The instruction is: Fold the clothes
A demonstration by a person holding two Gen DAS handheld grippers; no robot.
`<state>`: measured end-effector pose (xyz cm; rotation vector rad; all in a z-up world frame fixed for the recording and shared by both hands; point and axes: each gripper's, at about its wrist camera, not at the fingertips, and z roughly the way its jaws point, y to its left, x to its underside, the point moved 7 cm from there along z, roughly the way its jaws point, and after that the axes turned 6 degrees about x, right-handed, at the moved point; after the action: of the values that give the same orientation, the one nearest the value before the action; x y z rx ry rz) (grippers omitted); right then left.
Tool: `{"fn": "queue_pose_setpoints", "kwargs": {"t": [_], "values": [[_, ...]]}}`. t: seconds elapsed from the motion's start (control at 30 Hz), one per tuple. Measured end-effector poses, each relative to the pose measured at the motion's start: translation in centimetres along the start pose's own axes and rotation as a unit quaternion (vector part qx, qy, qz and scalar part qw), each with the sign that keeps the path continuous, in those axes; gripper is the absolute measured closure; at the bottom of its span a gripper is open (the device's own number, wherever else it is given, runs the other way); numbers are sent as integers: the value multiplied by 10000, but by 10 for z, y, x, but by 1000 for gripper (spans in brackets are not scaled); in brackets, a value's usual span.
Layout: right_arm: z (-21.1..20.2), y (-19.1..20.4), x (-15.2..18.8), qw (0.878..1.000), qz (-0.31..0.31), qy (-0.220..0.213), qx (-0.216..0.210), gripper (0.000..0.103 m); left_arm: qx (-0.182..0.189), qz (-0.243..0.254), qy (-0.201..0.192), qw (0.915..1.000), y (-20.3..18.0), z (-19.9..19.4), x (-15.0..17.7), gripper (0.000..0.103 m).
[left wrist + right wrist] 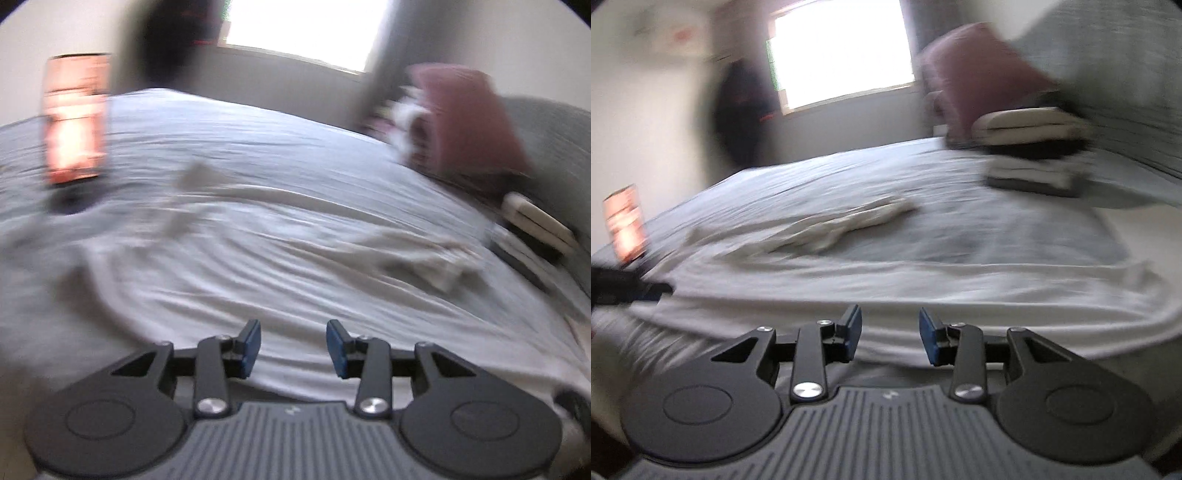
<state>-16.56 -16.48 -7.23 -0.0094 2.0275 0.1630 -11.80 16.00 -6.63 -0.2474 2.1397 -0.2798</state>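
While both views are smeared by motion blur, the main layout reads clearly: one bed [258, 140] with a pale grey sheet fills each picture, and one white garment [258, 266] lies spread and wrinkled across its near half, reaching right up to the two grippers. One left gripper [293, 349] hovers just above the garment's near edge, its two blue-padded fingers parted with white cloth showing in the gap — it holds nothing. One right gripper [890, 338] sits the same way over the white garment [923, 288], fingers apart and empty. From the right wrist view, the tip of the left gripper [646, 290] shows as a dark shape at the far left edge, low over the cloth; whether it touches cannot be told. One crumpled cream piece of cloth [842, 223] lies farther up the bed, apart from the garment. Near the headboard side stands one dusky pink pillow [975, 74], with a stack of folded items [1027, 125] beside it — cream on top, dark beneath; the exact count is blurred. One glowing orange-pink phone screen [75, 118] stands upright at the bed's left side. One bright window [838, 51] lights the far wall.
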Motion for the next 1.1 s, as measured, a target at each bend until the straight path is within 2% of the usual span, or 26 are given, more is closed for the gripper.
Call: {"fn": "queue_pose_setpoints", "kwargs": {"t": [0.13, 0.3, 0.43, 0.47, 0.5, 0.53, 0.57, 0.6, 0.63, 0.87, 1.03, 1.1], "values": [[9, 35, 6, 9973, -550, 172, -461, 63, -702, -487, -208, 9961, 40, -6, -7, 58], [16, 59, 15, 9916, -970, 309, -800, 57, -1140, -899, -417, 9885, 72, -9, -8, 58], [21, 71, 20, 9875, -1391, 225, -708, 57, -1330, -1039, -608, 9838, 81, -3, -9, 64], [23, 73, 20, 9868, -1453, 215, -677, 57, -1388, -1043, -639, 9827, 83, -2, -10, 67], [24, 75, 19, 9861, -1516, 205, -646, 58, -1471, -1025, -666, 9815, 84, 0, -10, 74], [26, 77, 19, 9854, -1578, 195, -614, 60, -1556, -1003, -692, 9803, 84, 2, -10, 82], [27, 78, 19, 9846, -1641, 184, -583, 72, -1611, -983, -711, 9795, 85, 3, -10, 87], [28, 80, 19, 9837, -1703, 174, -552, 94, -1636, -983, -723, 9790, 86, 3, -11, 101], [30, 82, 18, 9828, -1765, 164, -520, 102, -1657, -985, -735, 9785, 86, 2, -11, 103], [15, 89, 14, 9814, -1748, 211, -763, 103, -1887, -1185, -906, 9706, 101, -15, -14, 103], [19, 93, 25, 9783, -1769, 499, -953, 103, -2088, -1034, -680, 9701, 102, -7, -9, 102], [20, 93, 27, 9778, -1734, 587, -1015, 103, -2136, -978, -677, 9696, 100, -7, -9, 98]]}}
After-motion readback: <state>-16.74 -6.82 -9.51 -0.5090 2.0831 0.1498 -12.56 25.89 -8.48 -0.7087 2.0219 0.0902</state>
